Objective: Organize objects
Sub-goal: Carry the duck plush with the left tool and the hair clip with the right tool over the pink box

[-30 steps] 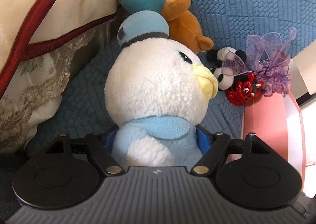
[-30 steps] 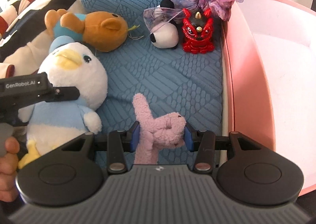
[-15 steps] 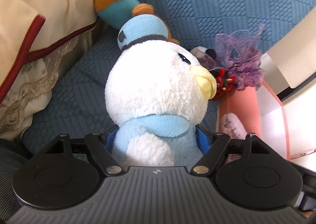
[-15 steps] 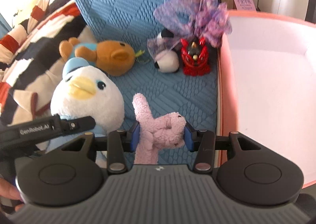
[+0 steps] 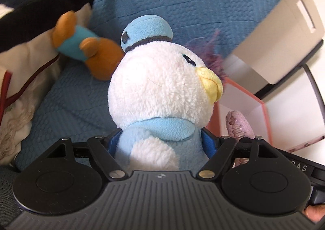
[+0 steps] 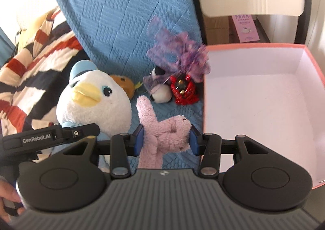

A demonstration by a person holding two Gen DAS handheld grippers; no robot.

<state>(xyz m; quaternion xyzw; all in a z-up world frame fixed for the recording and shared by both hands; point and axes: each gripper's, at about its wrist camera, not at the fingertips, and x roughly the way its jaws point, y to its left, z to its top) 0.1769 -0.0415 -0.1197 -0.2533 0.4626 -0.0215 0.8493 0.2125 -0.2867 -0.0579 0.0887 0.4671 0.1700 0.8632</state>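
Note:
My left gripper is shut on a white plush duck with a blue hat, gripping its light-blue body and holding it above the blue sofa. The duck also shows in the right wrist view. My right gripper is shut on a pink plush rabbit, its ear pointing up; the ear shows in the left wrist view. An open pink box with a white inside stands just right of the rabbit; it also shows in the left wrist view.
On the blue sofa seat lie a brown bear plush, a small panda plush, a red lion figure and a purple ribbon bunch. A striped blanket lies at the left. White furniture stands behind the box.
Both grippers have lifted with their toys and moved back from the sofa. The pink box has come more into view at the right.

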